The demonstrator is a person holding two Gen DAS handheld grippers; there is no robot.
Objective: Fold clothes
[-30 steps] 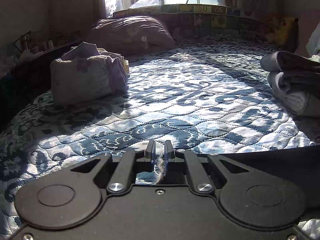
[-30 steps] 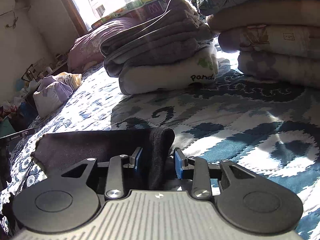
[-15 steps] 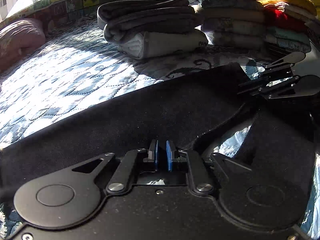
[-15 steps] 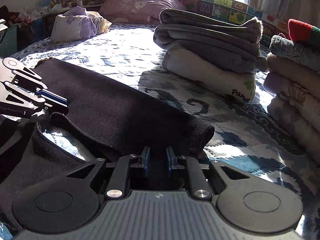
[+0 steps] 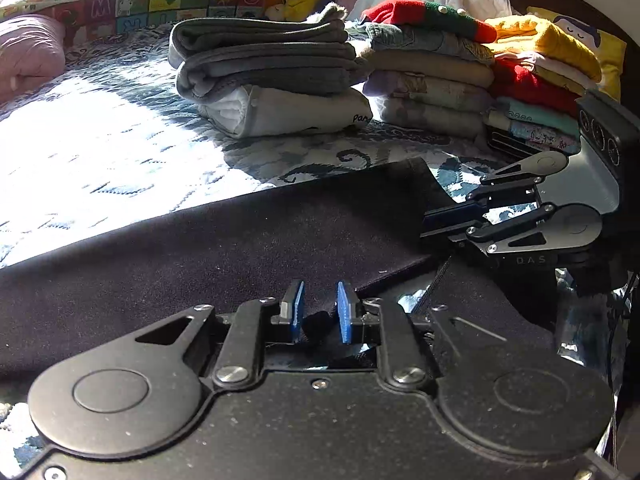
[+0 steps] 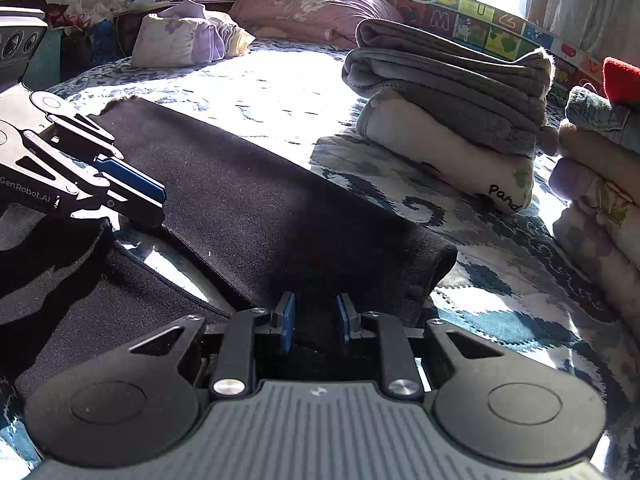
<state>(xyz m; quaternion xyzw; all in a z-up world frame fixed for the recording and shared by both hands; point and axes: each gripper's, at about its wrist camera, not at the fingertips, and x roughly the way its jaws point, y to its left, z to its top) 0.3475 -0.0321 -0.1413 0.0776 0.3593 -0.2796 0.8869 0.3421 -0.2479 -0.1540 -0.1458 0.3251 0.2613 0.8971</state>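
A black garment [image 5: 240, 248] lies as a long folded band across the blue patterned quilt [image 5: 100, 152]. My left gripper [image 5: 320, 312] sits at the band's near edge with its blue pads apart, and a bit of dark cloth lies loosely between them. In the right wrist view the band [image 6: 260, 208] runs from the left gripper [image 6: 148, 204] down to my right gripper [image 6: 314, 316], which is shut on the folded end. From the left wrist camera the right gripper [image 5: 428, 224] shows at the band's right end.
A folded grey and white stack [image 5: 264, 68] stands just beyond the garment, with a taller coloured stack [image 5: 440, 80] to its right. A purple pillow [image 6: 312, 8] and a pale bundle [image 6: 180, 40] lie at the far side. The sunlit quilt [image 6: 260, 80] stretches between them.
Both grippers have swung round and brought the black garment down into a folded band on the quilt. The left gripper's pads have spread apart since half a second ago.
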